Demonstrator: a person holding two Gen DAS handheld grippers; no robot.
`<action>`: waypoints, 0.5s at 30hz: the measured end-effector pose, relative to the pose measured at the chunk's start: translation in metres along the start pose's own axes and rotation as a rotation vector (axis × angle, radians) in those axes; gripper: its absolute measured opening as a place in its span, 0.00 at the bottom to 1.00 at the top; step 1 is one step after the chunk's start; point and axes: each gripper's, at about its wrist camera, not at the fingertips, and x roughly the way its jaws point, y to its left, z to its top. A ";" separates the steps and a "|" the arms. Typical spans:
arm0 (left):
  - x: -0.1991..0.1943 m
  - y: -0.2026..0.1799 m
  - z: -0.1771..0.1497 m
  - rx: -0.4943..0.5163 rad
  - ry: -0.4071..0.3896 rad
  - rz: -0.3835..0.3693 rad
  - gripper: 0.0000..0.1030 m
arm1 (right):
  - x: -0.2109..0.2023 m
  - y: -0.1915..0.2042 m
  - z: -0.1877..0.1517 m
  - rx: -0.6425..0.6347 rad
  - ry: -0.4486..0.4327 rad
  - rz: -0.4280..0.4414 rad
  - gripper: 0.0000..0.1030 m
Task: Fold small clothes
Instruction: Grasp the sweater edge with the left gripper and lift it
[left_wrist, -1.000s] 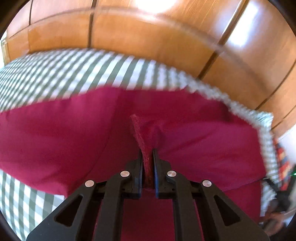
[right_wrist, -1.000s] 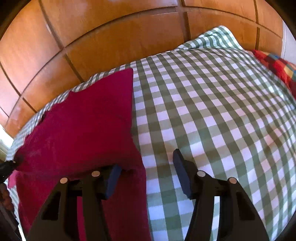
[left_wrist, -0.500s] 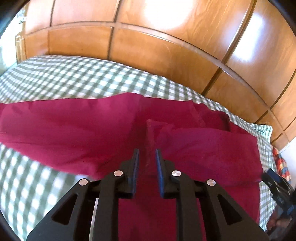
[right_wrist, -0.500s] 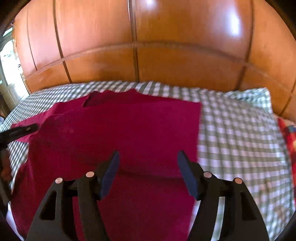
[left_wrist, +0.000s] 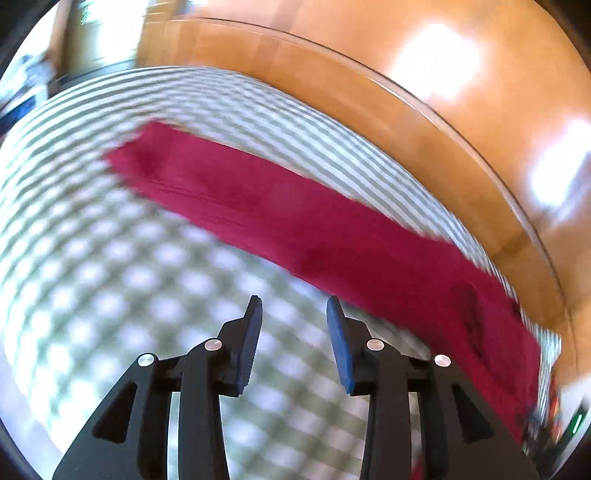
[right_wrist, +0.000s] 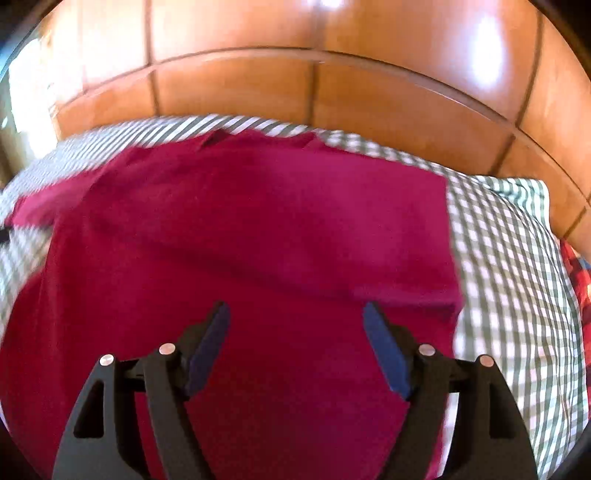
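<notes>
A crimson shirt (right_wrist: 258, 229) lies spread on the green-and-white checked bedspread (right_wrist: 509, 280), one side folded over with a straight right edge. In the left wrist view, which is motion-blurred, the shirt (left_wrist: 295, 221) runs as a long red band from upper left to lower right. My left gripper (left_wrist: 293, 306) is open and empty over bare bedspread (left_wrist: 129, 295), just short of the shirt's near edge. My right gripper (right_wrist: 295, 314) is wide open and empty, above the middle of the shirt.
A glossy wooden headboard (right_wrist: 295, 81) rises behind the bed and shows in the left wrist view (left_wrist: 406, 92). A red patterned cloth (right_wrist: 576, 273) lies at the bed's right edge. Bedspread shows to the right of the shirt.
My left gripper let go of the red fabric, opened, and swung left off the shirt over bare bedspread. My right gripper stayed open and moved from the shirt's edge to over its middle.
</notes>
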 end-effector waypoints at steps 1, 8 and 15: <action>-0.001 0.021 0.012 -0.050 -0.003 0.020 0.34 | 0.001 0.005 -0.006 -0.011 0.003 0.003 0.73; 0.006 0.112 0.068 -0.343 -0.040 0.083 0.36 | 0.011 -0.004 -0.020 0.078 0.012 0.024 0.82; 0.038 0.142 0.101 -0.460 -0.032 0.100 0.45 | 0.006 0.000 -0.024 0.070 0.013 0.003 0.84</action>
